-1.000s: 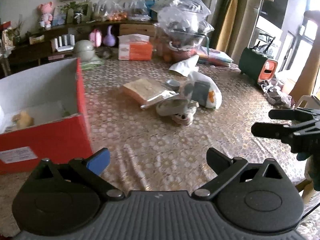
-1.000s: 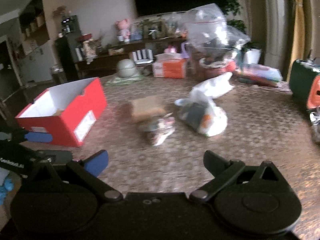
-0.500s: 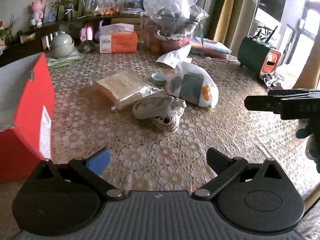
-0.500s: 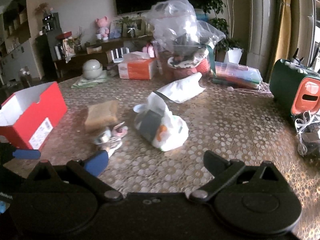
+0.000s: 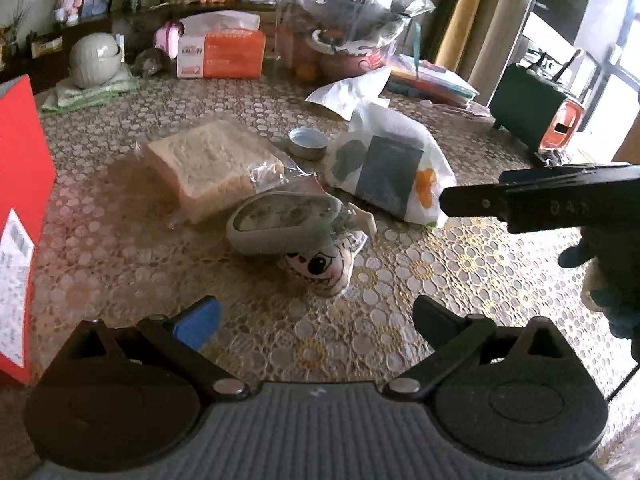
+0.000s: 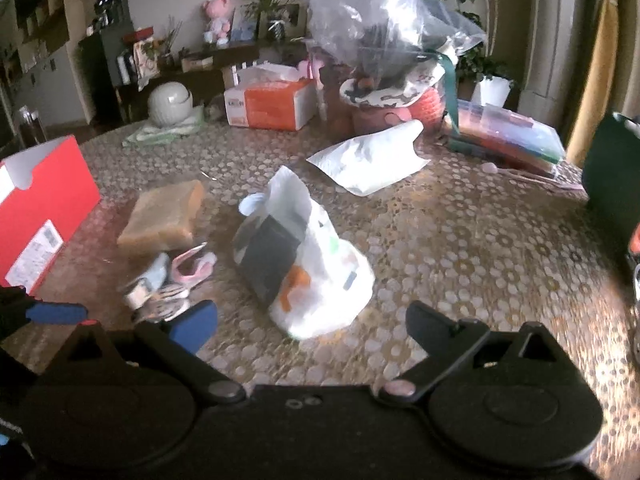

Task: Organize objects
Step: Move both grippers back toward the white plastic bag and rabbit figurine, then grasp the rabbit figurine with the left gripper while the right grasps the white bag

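A small patterned shoe with a cartoon face [image 5: 296,236] lies on the lace-covered table just ahead of my open, empty left gripper [image 5: 316,320]. Behind it lie a bagged bread loaf [image 5: 208,168], a small tin [image 5: 307,143] and a white plastic bag [image 5: 392,172]. The red box [image 5: 20,216] stands at the left edge. My right gripper [image 6: 312,326] is open and empty, close in front of the white bag [image 6: 304,256]. The shoes [image 6: 168,284], the loaf [image 6: 164,216] and the red box [image 6: 40,216] show to its left. The right gripper also shows at the right of the left wrist view [image 5: 540,196].
At the back of the table stand an orange tissue box [image 5: 222,54], a white round pot [image 5: 94,60], a large clear bag over bowls [image 5: 352,12] and a flat white pouch [image 6: 368,156]. A green and orange appliance [image 5: 536,116] stands at the right.
Both grippers have moved forward toward the pile in the table's middle. The left view has swung right, so the red box has slid to the left edge. Both stay open.
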{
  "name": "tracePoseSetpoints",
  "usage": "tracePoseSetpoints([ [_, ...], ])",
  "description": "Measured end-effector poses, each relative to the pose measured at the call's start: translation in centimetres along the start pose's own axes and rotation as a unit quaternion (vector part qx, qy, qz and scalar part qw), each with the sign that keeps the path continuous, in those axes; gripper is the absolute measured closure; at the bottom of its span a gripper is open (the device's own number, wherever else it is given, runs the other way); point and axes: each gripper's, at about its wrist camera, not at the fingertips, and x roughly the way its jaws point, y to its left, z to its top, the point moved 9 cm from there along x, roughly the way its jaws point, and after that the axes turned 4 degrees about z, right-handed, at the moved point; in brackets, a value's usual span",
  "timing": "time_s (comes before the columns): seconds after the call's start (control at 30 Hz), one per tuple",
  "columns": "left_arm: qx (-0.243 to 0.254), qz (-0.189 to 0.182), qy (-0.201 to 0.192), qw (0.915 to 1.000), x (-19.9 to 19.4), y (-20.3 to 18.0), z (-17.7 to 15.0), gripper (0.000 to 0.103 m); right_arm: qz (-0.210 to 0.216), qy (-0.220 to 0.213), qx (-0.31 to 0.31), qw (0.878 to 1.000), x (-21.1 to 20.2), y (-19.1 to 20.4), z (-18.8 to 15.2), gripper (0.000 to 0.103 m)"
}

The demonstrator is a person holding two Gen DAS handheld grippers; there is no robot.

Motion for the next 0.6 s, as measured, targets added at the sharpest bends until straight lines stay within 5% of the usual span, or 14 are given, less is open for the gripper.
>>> tracePoseSetpoints([
  [0.3, -0.017, 0.006, -0.001, 0.9998, 1.7, -0.5, 1.0, 0.006, 0.011, 0.028, -0.016, 0.999, 4.1, -0.9, 1.0, 0.003],
  [0.6, 0.004, 0.033, -0.008, 0.9994, 1.8, -1.0, 1.4, 0.05, 0.015, 0.033, -0.024, 0.999, 6.4, -0.6, 1.4, 0.009],
])
